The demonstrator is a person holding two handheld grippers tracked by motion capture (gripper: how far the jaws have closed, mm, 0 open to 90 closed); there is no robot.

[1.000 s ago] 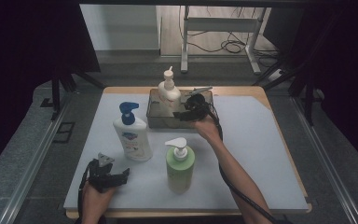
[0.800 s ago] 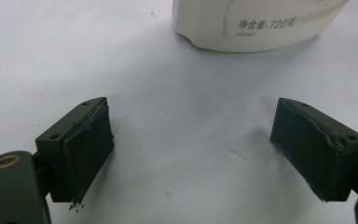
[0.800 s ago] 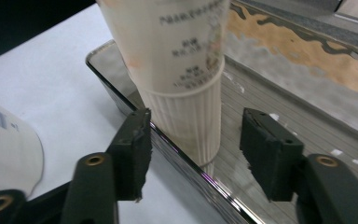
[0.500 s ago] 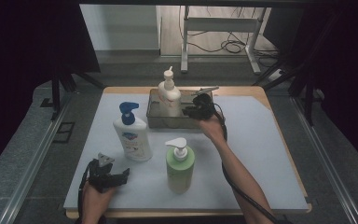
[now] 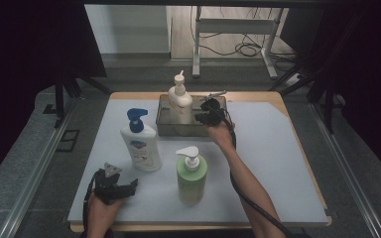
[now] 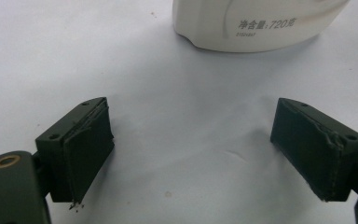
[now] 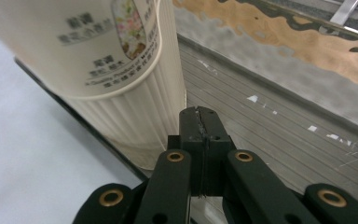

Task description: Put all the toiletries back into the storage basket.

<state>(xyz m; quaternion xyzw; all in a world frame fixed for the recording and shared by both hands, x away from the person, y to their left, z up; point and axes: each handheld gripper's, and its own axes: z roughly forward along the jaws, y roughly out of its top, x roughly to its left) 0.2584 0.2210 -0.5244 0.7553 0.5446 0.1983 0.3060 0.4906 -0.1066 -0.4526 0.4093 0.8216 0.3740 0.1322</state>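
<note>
A cream pump bottle (image 5: 179,101) stands upright in the left part of a grey tray (image 5: 171,130) at the back of the table. My right gripper (image 5: 207,116) hangs over the tray's right part, shut with nothing between its jaws. In the right gripper view the shut gripper (image 7: 200,116) sits just right of the ribbed cream bottle (image 7: 112,60), above the tray floor (image 7: 279,116). My left gripper (image 5: 118,187) rests near the front left edge, open. Seen from the left gripper view, the gripper (image 6: 205,149) is empty and faces the base of a white bottle (image 6: 256,23).
A white bottle with a blue pump (image 5: 140,144) stands left of centre and a green pump bottle (image 5: 192,173) at front centre. The pale mat (image 5: 278,163) covers the wooden table. Dark curtains flank the table, and cables lie on the floor behind it.
My right gripper has shifted slightly over the tray's right side and stays shut. The left gripper and the bottles have not moved.
</note>
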